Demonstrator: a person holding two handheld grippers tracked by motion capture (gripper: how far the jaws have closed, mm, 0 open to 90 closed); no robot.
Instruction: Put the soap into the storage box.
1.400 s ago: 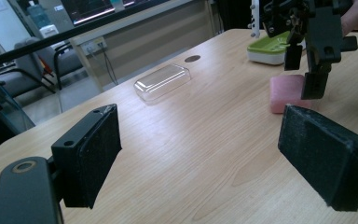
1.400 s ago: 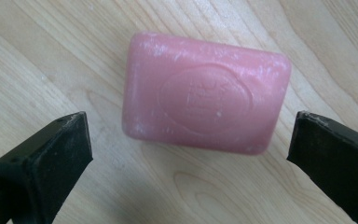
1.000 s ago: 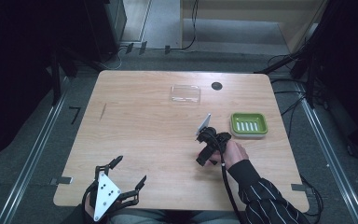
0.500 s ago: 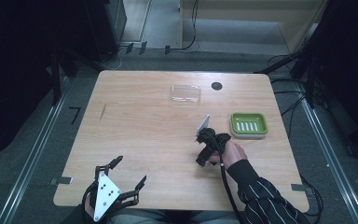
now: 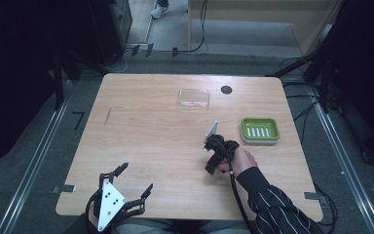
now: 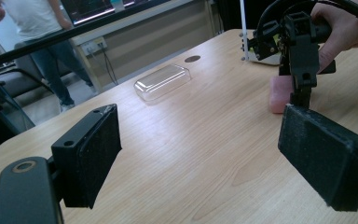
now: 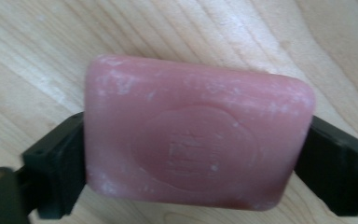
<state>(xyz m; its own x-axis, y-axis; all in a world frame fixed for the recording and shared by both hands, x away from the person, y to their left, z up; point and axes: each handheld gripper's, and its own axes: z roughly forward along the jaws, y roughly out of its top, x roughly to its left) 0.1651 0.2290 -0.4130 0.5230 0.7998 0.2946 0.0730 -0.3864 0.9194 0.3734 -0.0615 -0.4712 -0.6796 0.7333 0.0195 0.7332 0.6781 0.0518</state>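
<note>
The right gripper (image 5: 213,161) is clamped on the pink soap bar (image 7: 196,135) just beside the green soap dish (image 5: 259,130) on the worktop (image 5: 151,141), seemingly ready to lift it into that dish, while the left gripper (image 5: 126,183) waits wide apart and empty.

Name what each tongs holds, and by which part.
Right tongs clamp the pink rectangular soap bar across its two short ends. Left tongs hold nothing.
</note>
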